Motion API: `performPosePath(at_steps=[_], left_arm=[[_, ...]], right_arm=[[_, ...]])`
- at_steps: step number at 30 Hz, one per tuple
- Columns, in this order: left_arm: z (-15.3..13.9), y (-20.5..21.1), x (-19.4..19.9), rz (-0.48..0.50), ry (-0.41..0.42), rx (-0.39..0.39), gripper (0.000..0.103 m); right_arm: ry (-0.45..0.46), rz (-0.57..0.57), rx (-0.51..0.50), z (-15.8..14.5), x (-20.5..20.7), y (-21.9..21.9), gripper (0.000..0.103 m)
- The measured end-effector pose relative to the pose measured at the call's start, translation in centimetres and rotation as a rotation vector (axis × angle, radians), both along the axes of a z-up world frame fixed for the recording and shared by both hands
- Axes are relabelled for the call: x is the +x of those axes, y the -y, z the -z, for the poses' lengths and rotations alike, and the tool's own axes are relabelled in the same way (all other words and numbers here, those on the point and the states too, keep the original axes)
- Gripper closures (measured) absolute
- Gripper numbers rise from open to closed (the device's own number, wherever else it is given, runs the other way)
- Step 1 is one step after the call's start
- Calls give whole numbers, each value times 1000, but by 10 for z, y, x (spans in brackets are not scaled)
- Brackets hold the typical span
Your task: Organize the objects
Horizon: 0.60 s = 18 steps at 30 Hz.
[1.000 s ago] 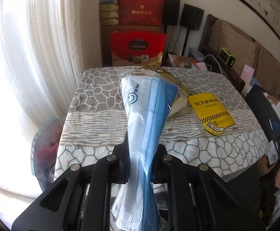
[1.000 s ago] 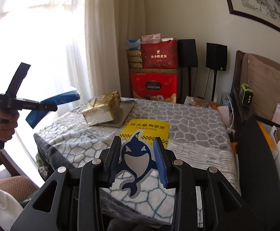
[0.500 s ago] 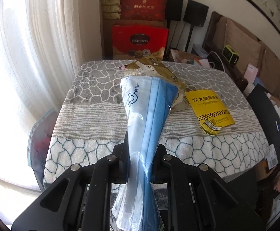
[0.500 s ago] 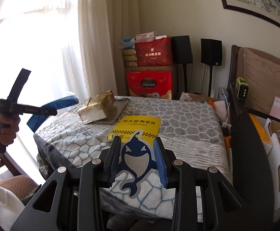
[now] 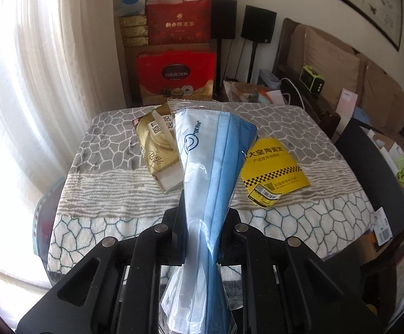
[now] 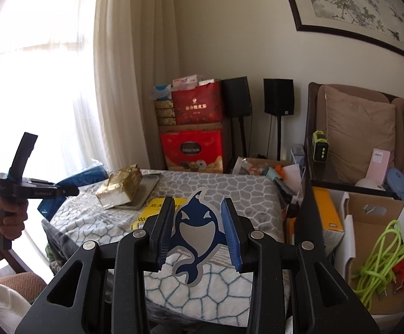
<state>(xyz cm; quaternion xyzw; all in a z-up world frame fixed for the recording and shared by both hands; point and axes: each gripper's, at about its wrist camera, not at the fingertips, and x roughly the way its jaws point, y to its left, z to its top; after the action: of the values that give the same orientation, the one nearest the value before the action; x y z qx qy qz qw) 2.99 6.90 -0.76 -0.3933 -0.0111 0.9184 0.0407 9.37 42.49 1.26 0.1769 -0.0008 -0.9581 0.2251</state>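
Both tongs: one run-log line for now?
left tongs: shut on mask pack | right tongs: shut on whale tag | both above table

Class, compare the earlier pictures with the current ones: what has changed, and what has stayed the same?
Both grippers drew back and rose slightly from the table. Nothing was grasped or released: the left gripper still clamps the mask packet, the right gripper still holds the whale tag.

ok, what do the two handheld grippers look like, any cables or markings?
Left gripper: matte black body, pistol-style handle, black upright mount on top, small white lettering on the side, thin dark cable hanging near the hand. A white sleeve shows at the lower corner. Right gripper: black linkage arms with silver rivets, blue ridged finger pads.
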Motion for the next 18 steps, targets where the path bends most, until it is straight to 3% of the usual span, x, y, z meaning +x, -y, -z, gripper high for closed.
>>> performPosePath(at_steps=[18], left_arm=[[-22,-40,8,46,-85,-24,89]], right_arm=[[-34,4,-4,-20,12,-20,68]])
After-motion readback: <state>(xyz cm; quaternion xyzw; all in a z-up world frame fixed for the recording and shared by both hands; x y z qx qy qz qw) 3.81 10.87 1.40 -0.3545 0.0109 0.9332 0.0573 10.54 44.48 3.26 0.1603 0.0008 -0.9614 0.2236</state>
